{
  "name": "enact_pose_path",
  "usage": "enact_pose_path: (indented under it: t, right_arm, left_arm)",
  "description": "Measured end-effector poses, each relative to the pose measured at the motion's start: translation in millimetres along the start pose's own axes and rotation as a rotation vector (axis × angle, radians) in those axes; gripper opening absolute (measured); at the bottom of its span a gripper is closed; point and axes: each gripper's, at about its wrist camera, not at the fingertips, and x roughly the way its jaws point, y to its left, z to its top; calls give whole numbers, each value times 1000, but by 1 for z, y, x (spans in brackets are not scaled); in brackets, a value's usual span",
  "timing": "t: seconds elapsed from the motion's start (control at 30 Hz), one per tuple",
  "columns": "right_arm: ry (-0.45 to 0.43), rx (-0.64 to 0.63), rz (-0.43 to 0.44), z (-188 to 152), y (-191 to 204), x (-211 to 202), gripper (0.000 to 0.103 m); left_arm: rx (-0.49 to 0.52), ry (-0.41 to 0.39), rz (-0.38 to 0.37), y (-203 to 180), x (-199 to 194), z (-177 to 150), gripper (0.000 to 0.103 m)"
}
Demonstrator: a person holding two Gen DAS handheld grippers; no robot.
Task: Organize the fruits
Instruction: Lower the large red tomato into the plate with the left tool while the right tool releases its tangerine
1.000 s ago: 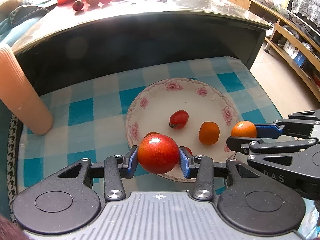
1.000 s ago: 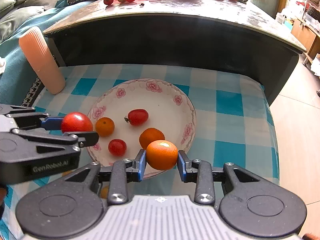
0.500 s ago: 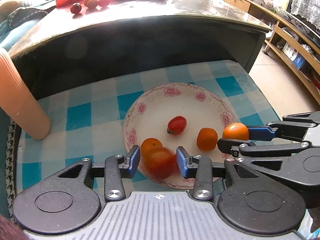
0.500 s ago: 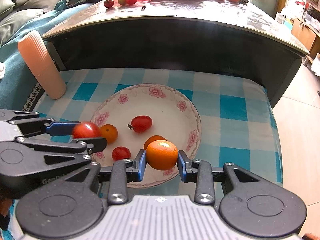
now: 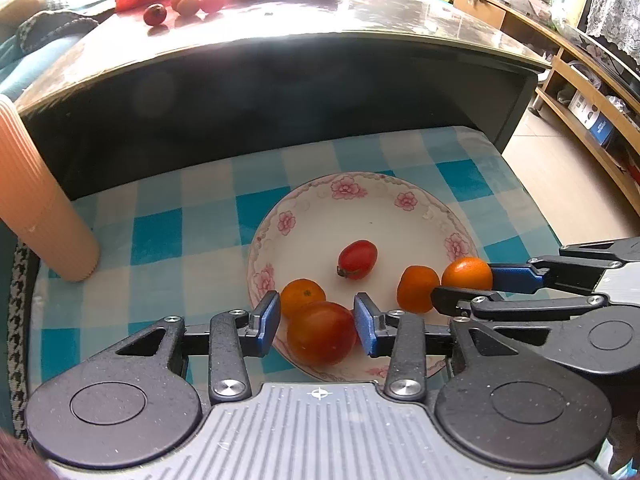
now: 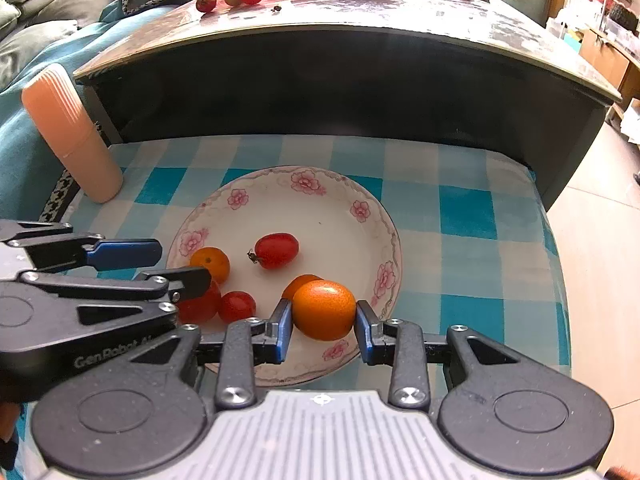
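A white flowered plate (image 5: 360,208) (image 6: 320,200) sits on a blue checked cloth. My left gripper (image 5: 316,324) is open over the plate's near rim; a big red tomato (image 5: 322,332) lies loose on the plate between its pads. The tomato also shows in the right wrist view (image 6: 200,304). The plate also holds an oval red tomato (image 5: 357,259) (image 6: 277,250), two small oranges (image 5: 302,296) (image 5: 417,288) and a small red tomato (image 6: 237,306). My right gripper (image 6: 323,322) is shut on an orange kumquat (image 6: 324,310) (image 5: 466,274) above the plate's right rim.
A ribbed peach cylinder (image 5: 36,200) (image 6: 72,136) stands on the cloth at the left. Behind is a dark table (image 5: 304,20) (image 6: 360,12) with several more fruits and a red bag on top. Wooden shelves (image 5: 592,92) stand at the right.
My left gripper opened and let the big red tomato drop onto the plate. My right gripper still holds the kumquat and has moved in over the plate's rim.
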Motion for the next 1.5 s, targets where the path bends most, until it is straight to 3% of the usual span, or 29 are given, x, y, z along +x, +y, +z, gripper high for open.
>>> enact_pose_path:
  t: [1.5]
  right_arm:
    - [-26,53,-25,9,-12,11,48]
  left_arm:
    - [-1,-14,19,2,-1,-2,69]
